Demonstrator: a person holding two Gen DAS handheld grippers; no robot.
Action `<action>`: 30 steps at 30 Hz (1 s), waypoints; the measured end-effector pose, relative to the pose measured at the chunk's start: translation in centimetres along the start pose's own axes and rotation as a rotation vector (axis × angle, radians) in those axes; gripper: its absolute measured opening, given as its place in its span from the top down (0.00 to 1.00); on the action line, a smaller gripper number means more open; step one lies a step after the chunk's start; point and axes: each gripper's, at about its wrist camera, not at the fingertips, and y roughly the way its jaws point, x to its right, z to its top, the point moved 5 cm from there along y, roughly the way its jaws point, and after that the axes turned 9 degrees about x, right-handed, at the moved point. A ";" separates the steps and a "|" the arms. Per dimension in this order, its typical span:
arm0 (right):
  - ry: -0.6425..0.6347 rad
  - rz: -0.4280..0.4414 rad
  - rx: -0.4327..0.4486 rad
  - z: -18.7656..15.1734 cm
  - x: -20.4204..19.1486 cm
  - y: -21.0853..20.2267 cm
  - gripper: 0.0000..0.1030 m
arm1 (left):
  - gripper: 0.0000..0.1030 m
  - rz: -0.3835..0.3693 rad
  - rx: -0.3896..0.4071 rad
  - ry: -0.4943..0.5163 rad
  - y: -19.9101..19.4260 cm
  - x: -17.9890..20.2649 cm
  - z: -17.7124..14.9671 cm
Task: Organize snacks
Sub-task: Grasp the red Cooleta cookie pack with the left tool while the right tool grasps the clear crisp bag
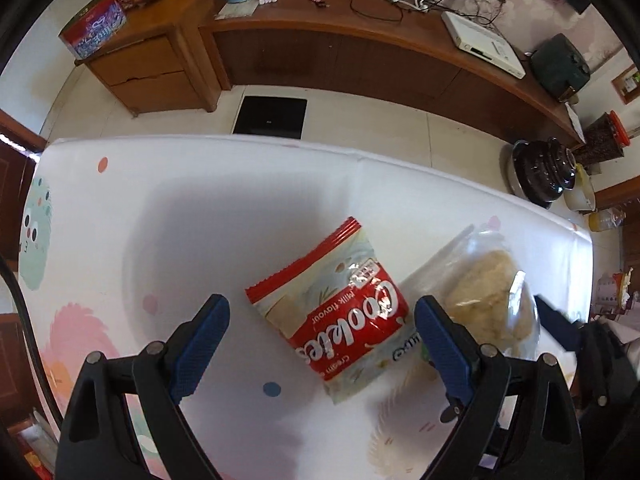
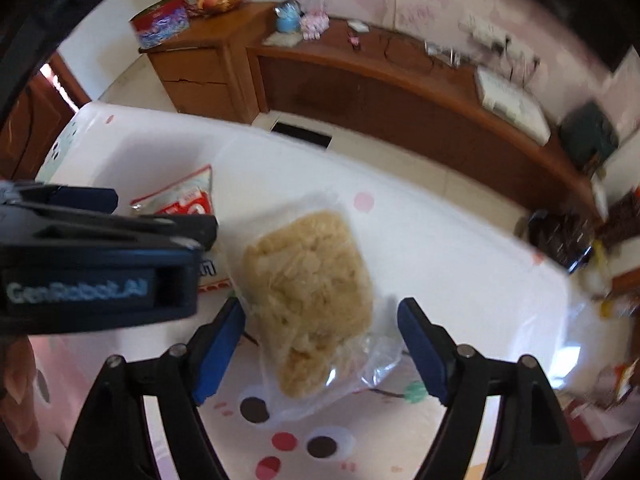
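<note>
- While my left gripper points down with its jaws spread wide and nothing pinched, the cookie packet lies flat on the table between the blue pads, nearer the right one.
- My right gripper has its jaws released too; the clear bag of pale flakes sits between them, pads not pressing it.
- Both snacks lie side by side, the clear bag just right of the packet, edges touching or nearly so; I cannot tell which.
- To grip well, I judge I should centre the left jaws over the packet, lower until the pads straddle its edges, then close gently so the contents don't crush.
- Readable print: "Cookies" and "milk flavour" on the red packet; "GenRobot.AI" on the left gripper's body in the right wrist view.
</note>
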 end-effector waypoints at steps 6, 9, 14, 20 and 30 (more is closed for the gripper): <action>0.063 0.032 0.069 -2.2 0.7 -1.7 0.47 | 0.21 0.054 -0.008 0.022 0.9 0.7 -0.4; 0.098 0.047 0.071 -3.5 0.9 -2.2 0.47 | 0.52 0.054 0.020 0.049 0.3 1.5 -0.7; 0.142 0.073 0.071 -5.1 0.7 -4.1 0.48 | 0.56 0.045 0.020 0.079 -0.8 1.5 -1.8; 0.155 0.069 0.104 -5.5 -0.5 -8.9 0.48 | 0.56 0.044 0.070 0.140 -6.8 0.2 -2.8; 0.177 0.022 0.246 -5.8 -4.7 -25.2 0.48 | 0.56 0.005 0.276 0.207 -27.2 -3.6 -6.2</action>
